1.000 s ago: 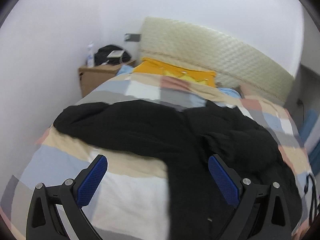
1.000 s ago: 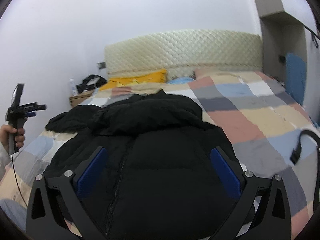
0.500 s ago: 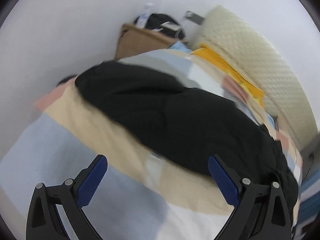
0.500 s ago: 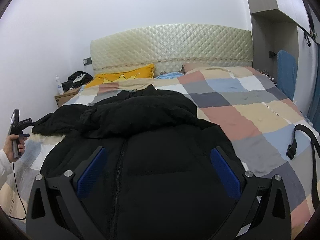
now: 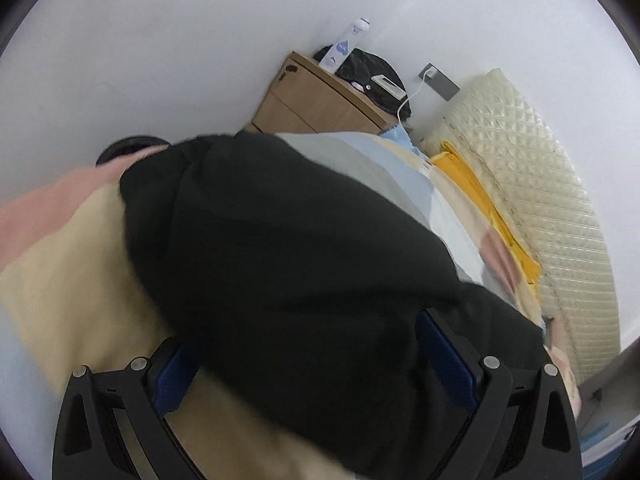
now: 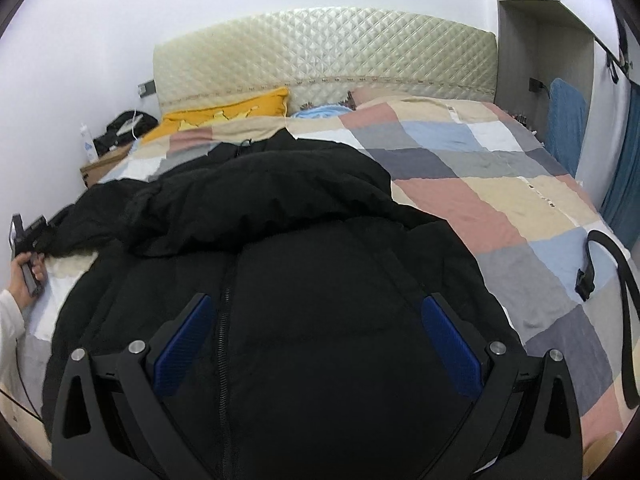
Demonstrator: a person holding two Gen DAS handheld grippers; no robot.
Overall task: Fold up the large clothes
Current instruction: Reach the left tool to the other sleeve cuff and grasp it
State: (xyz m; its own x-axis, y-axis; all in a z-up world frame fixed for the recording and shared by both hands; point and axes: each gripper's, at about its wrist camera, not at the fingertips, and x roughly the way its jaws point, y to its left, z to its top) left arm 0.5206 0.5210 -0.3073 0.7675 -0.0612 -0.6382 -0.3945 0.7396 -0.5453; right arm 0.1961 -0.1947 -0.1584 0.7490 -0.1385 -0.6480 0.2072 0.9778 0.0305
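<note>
Jacket (image 6: 288,248) spread on quilt (image 6: 500,184); pillow (image 6: 228,114) set behind it against headboard (image 6: 320,56); nightstand (image 6: 102,164) placed left.

The black padded jacket (image 6: 304,264) is matt quilted cloth, soft and puffy, with a dark zip down its front. Under it, the checked patchwork bedcover (image 6: 500,184) is thin, slightly creased cotton-like cloth. At the far end, the cream headboard (image 6: 324,56) is glossy diamond-stitched upholstery. On the left, the brown bedside cabinet (image 5: 316,104) looks like smooth wood-grain board. The blue finger pads (image 6: 452,352) are finely ribbed, on matt black plastic.
</note>
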